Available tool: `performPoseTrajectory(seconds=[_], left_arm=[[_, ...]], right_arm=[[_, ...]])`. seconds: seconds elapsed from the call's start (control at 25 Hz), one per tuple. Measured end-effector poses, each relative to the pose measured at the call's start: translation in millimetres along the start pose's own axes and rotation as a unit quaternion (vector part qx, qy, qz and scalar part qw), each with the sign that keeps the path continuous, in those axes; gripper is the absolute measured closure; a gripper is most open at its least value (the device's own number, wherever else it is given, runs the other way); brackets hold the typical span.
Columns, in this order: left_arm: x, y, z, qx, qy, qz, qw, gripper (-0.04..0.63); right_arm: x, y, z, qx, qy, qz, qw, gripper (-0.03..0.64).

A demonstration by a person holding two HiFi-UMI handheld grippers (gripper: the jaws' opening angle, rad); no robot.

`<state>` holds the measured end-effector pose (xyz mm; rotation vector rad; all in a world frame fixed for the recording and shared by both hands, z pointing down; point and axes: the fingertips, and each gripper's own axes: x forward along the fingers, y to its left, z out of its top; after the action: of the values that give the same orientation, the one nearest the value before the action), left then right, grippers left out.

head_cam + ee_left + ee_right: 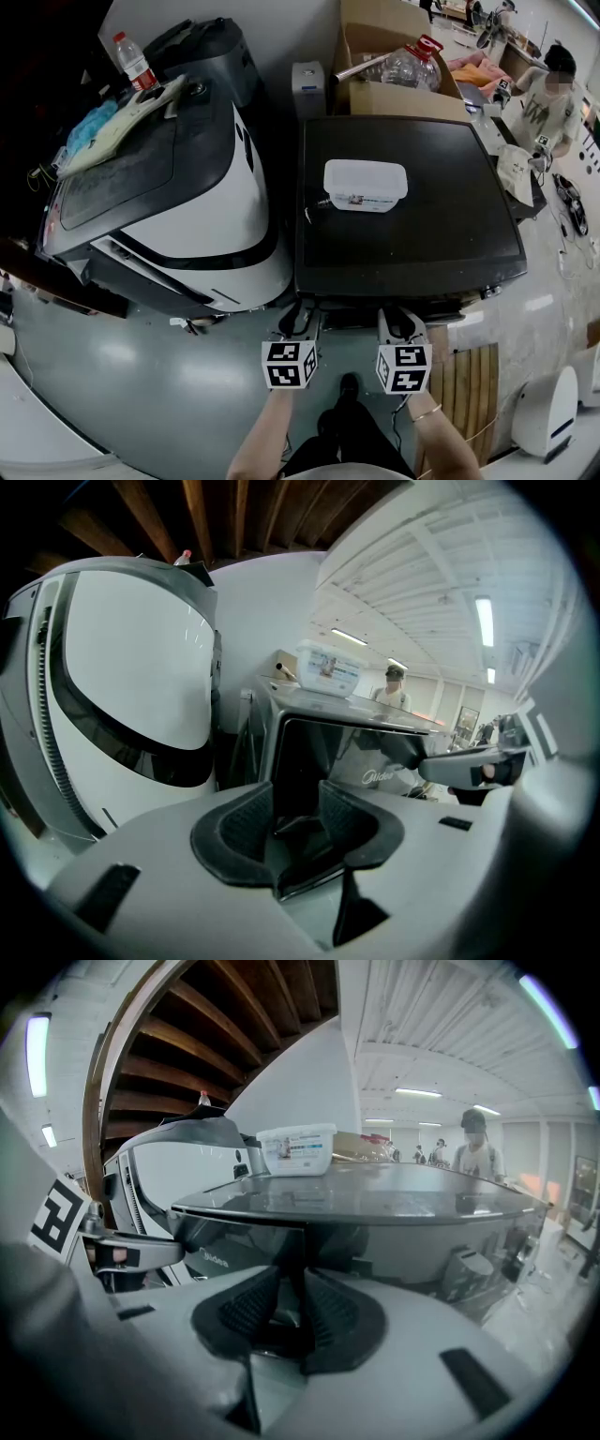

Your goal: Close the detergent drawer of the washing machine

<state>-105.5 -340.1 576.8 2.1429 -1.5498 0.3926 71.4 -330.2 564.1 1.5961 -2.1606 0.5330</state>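
Observation:
The dark washing machine (403, 225) stands right in front of me. Its glossy detergent drawer front (328, 752), with a brand logo, fills the left gripper view; in the right gripper view the drawer front (239, 1241) ends at a vertical seam. I cannot tell how far out the drawer stands. My left gripper (298, 323) (295, 808) is open just before the panel, its pads apart from it. My right gripper (398, 323) (292, 1302) hovers beside it, jaws a narrow gap apart in line with the seam, holding nothing.
A white lidded tub (366, 184) sits on the machine's top. A white and grey appliance (187, 206) stands close on the left, with a bottle (133, 60) on it. A cardboard box (394, 94) is behind; a person (548, 103) sits at the back right. Wooden slats (464, 394) lie on the floor.

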Motion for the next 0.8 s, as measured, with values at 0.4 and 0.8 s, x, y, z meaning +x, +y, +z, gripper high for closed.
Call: performPoseTrajectory(seconds=[0.4,0.8], left_arm=[[2.1,1.8,1.5,-0.008,0.001,-0.001,1.0,0.459],[2.7,3.0,0.4,-0.019,0.009,0.008,0.9997,0.459]], right_arm=[[2.7,0.6,1.6,0.007,-0.001,0.001,1.0,0.528],[4.7,0.7,1.2,0.013,0.007,0.003,1.0,0.528]])
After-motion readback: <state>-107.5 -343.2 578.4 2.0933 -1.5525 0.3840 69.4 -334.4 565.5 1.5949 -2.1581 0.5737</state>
